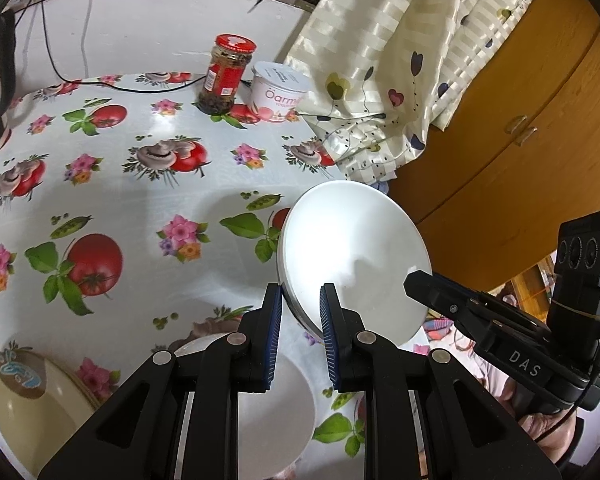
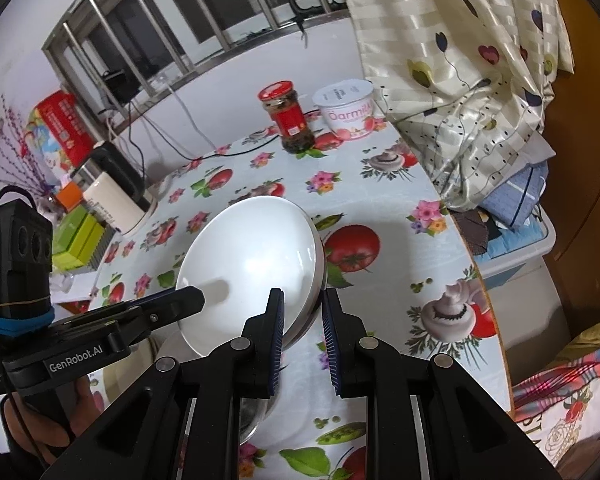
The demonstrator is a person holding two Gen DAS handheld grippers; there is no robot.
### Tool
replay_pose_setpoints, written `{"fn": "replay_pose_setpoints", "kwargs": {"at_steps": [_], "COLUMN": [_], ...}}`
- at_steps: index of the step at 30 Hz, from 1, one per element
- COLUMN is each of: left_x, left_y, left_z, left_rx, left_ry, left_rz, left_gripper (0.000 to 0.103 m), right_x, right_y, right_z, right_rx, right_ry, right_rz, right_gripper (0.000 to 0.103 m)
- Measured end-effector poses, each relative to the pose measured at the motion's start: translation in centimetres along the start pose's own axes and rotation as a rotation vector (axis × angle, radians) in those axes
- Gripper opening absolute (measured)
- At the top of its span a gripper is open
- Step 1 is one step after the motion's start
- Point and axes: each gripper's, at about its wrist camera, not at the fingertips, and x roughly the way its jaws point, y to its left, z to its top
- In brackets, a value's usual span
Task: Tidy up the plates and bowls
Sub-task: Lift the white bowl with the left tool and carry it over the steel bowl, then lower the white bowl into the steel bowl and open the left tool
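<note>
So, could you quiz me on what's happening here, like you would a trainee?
1. True or false: the round white ceramic dish lies flat on the flowered tablecloth.
2. How many grippers clamp the dish's rim? A: one. B: two. C: none.
3. Fill in: the glass jar beside the white yoghurt tub has a ___ lid.
Key: 1 false, it is held up, tilted. 2 B: left gripper and right gripper. 3 red.

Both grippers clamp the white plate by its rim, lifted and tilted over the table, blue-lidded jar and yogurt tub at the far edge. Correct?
Not quite: the jar has a red lid, not blue, as the left wrist view shows. The rest holds: left gripper and right gripper clamp the white plate by its rim, yogurt tub beside the jar.
</note>
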Motion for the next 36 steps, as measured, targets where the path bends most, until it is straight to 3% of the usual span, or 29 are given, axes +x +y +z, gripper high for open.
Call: {"fn": "replay_pose_setpoints", "kwargs": {"at_steps": [36], "left_x": [-5.1], "left_y": [3.3], "left_z": [-4.0], "left_rx": [-0.068], "left_ry": [-0.038], "left_rz": [0.061], "left_gripper": [0.020], "right_x": [0.4], "right_y": [5.2], "right_z": [-2.6], "right_rx": [-0.065], "right_ry": [0.058], "right_rz": [0.081], "right_gripper": [0.019]}}
